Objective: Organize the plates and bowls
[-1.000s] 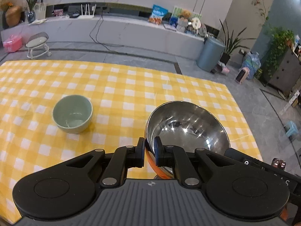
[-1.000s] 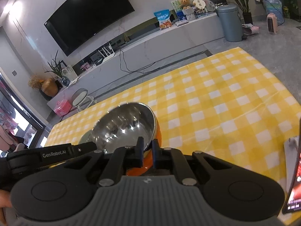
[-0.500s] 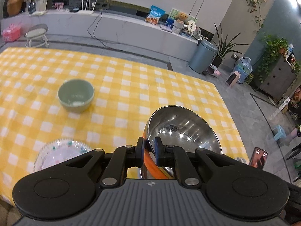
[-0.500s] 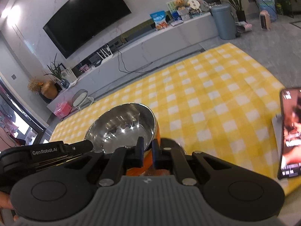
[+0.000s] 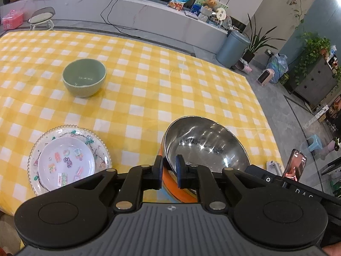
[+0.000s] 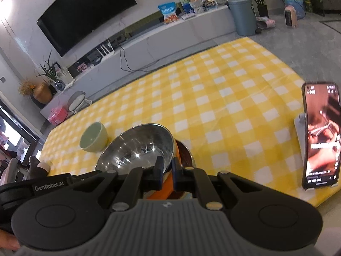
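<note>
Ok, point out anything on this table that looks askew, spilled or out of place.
Only the steel bowl stands out: it is tilted rather than level, its rim pinched by the left gripper and the right gripper. The green bowl and the stacked plates sit upright; nothing spilled shows.

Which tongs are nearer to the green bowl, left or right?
Left. The left tongs grip the steel bowl rim on the green bowl side; the right tongs grip its other side, farther away.

Steel bowl (image 5: 204, 147) orange outside, tilted; green bowl (image 5: 84, 80) upright; small plate (image 5: 66, 163) stacked on glass plate (image 5: 100, 147).
</note>
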Action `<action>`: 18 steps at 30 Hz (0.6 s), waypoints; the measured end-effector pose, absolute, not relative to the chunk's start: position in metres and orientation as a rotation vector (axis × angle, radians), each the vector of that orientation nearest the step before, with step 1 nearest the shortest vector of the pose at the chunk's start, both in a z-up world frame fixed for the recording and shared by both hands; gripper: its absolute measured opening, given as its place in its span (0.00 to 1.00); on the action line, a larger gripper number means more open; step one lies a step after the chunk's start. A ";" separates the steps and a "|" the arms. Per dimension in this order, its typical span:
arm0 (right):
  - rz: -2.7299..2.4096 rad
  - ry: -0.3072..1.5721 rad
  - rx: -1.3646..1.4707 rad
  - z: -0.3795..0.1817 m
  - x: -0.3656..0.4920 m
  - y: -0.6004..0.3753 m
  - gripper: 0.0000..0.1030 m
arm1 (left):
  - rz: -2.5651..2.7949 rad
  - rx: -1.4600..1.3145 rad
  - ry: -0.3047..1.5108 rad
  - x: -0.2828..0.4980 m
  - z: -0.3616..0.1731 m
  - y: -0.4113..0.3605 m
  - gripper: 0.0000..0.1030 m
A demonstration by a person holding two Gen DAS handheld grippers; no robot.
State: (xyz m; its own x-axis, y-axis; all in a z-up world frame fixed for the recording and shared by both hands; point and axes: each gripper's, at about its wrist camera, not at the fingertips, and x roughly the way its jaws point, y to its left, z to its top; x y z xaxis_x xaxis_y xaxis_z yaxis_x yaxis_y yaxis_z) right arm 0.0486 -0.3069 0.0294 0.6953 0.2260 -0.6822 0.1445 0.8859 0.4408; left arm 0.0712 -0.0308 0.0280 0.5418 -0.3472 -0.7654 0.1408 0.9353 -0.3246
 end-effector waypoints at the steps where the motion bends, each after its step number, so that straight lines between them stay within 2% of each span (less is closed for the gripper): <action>1: 0.042 0.812 0.487 0.028 0.049 -0.306 0.06 | -0.296 -0.237 0.961 0.071 0.027 -0.032 0.13; 18: -0.010 0.854 0.364 0.020 0.055 -0.294 0.06 | -0.317 -0.176 0.985 0.070 0.017 -0.044 0.14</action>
